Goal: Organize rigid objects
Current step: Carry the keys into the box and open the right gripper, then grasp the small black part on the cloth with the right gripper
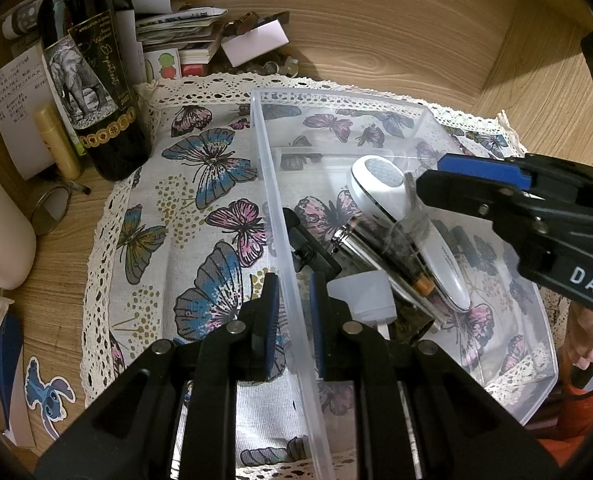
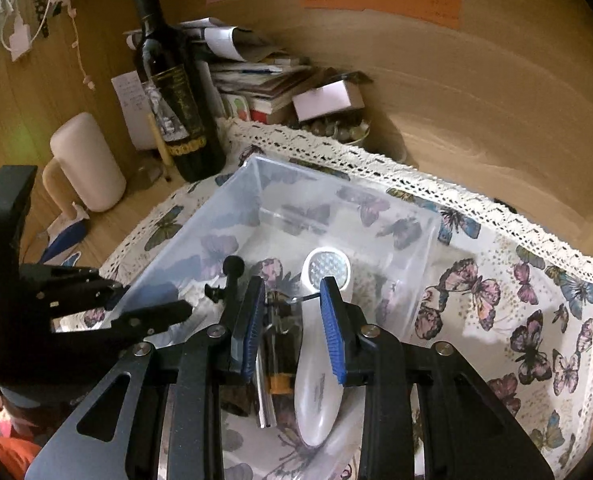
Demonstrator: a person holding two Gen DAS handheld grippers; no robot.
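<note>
Left wrist view shows the left gripper [image 1: 292, 312] clenched on the near side wall of the clear plastic bin [image 1: 284, 200], one jaw outside the wall and one inside, steadying the bin on the butterfly cloth [image 1: 200, 200] that covers the bench. The right gripper [image 1: 428, 184] reaches into the bin from the right.

Right wrist view shows the right gripper [image 2: 292, 312] with its jaws parted a little, poised over the bin contents. A thin string or wire [image 2: 304, 299] spans the gap between the blue pads; whether the pads press on it cannot be told. Directly below lie the white handheld device [image 2: 320, 392], its round perforated head toward the far wall, and beside it a metal-sided clear tube [image 2: 276, 368] with an orange cap. A black bracket [image 2: 232, 276] lies near the left wall.

Step in hand, as judged: placing or settling an item inside the bin while the other gripper holds the bin still.

Next move calls for:
- keeping the bin wall grip firm so the bin does not slide on the cloth;
- freeing the string from the pads before withdrawal, so it does not drag the tube;
- lifting clear of the far wall and the wine bottle [image 2: 176, 92] behind it.
</note>
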